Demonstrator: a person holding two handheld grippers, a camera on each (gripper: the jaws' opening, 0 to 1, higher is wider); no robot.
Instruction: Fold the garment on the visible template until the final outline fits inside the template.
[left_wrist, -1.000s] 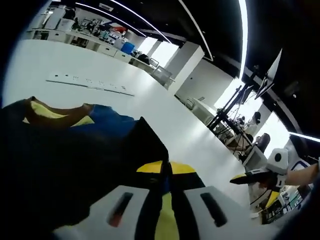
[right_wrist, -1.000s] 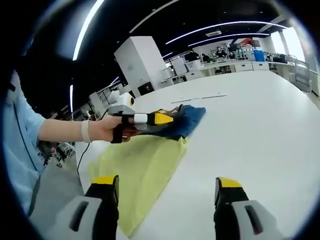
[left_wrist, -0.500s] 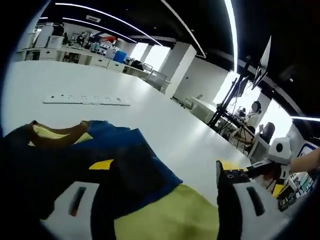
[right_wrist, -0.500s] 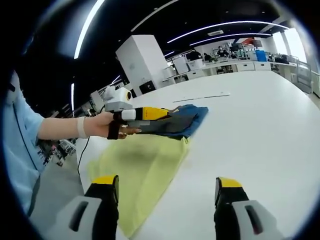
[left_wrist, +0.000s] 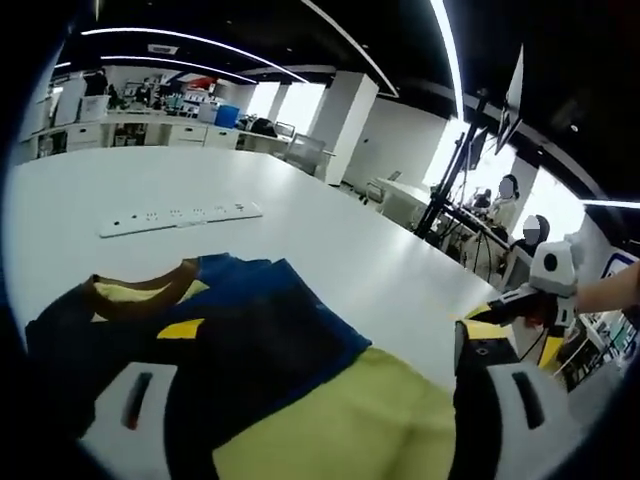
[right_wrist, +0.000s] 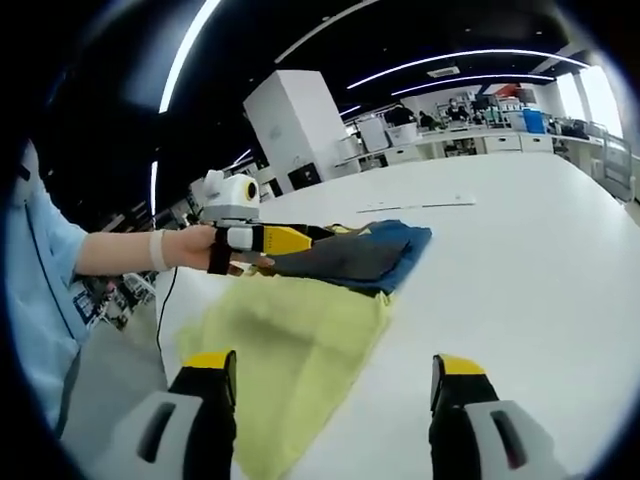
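Note:
A dark blue garment (left_wrist: 250, 330) with a yellow-lined brown collar lies folded on the far end of a yellow-green template cloth (left_wrist: 350, 425). My left gripper (left_wrist: 320, 400) stands open over it, with one jaw on each side and nothing held. In the right gripper view the folded garment (right_wrist: 370, 255) rests at the far edge of the template (right_wrist: 290, 340). There a hand holds the left gripper (right_wrist: 265, 240) just at the garment's left side. My right gripper (right_wrist: 335, 390) is open, low over the template's near part. It also shows at the right of the left gripper view as the right gripper (left_wrist: 490, 312).
The white table (left_wrist: 350, 250) stretches wide around the cloths. A white power strip (left_wrist: 180, 215) lies beyond the garment, seen far off as the power strip (right_wrist: 420, 207). Desks, pillars and seated people stand at the room's edges. A light blue sleeve (right_wrist: 40, 290) fills the left.
The left gripper, shut on the dark garment a second ago, has opened and let it go. The garment now lies flat on the template, and the left gripper has drawn back slightly.

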